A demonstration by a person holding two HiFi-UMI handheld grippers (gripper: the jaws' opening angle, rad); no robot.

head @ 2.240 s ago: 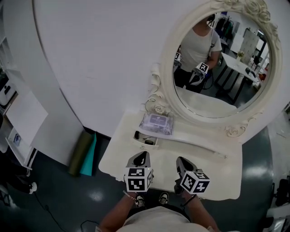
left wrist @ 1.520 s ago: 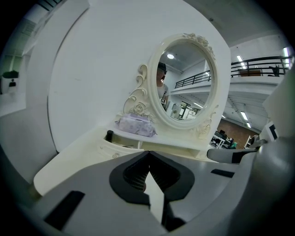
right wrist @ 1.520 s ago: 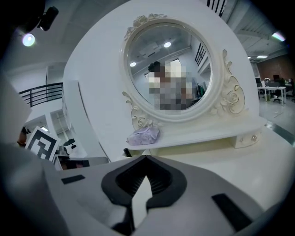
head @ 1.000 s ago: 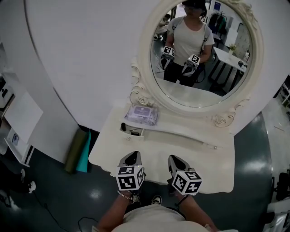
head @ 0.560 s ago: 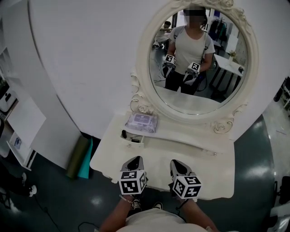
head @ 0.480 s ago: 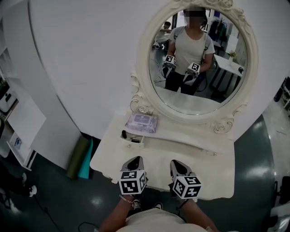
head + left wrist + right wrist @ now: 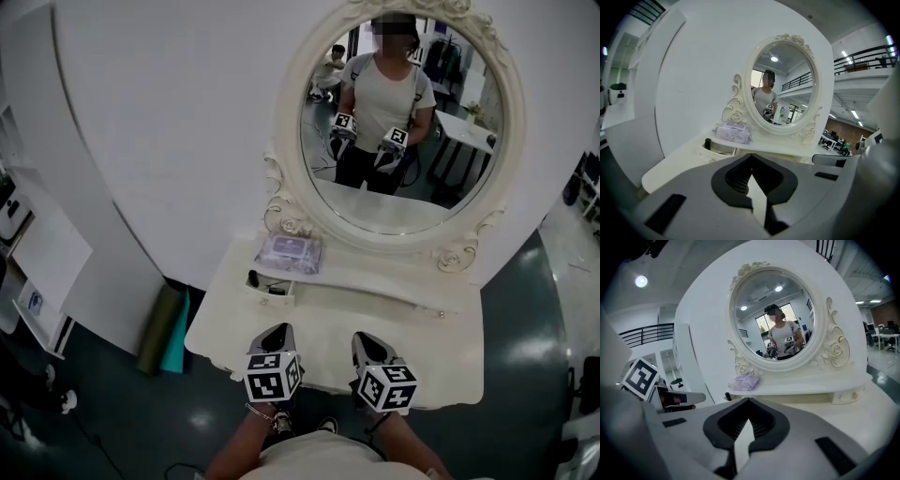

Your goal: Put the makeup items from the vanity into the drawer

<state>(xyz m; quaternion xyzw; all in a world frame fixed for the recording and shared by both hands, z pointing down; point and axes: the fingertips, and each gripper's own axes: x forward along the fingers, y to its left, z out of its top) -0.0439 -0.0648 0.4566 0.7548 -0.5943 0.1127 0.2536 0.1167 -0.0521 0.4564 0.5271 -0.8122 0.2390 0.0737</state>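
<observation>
While both of my tools sit low over the near edge of the cream bench (image 7: 422, 347), neither carries anything. The left tool (image 7: 284, 333) is closed, its jaws meeting at the tips with nothing between them, and the left gripper view confirms this. The right tool (image 7: 367, 339) is just beside it and closed in the same way, also empty.

Both point toward the back of the bench, where an ornate oval mirror (image 7: 403, 122) stands. Its glass reflects the person (image 7: 382, 89) holding the two tools.

A lilac pack of wipes (image 7: 290, 253) lies flat at the left end of the raised shelf (image 7: 384, 283) under the mirror. Just in front of and below it, a small drawer (image 7: 269, 292) stands pulled open. A black tube (image 7: 251, 277) stands upright at the drawer's left end, and some other dark item lies inside that I cannot make out. Pack and drawer are both well apart from the tools.

On the floor to the left of the bench, two rolled mats (image 7: 167, 328), one dark green and one teal, lean against the white wall.
</observation>
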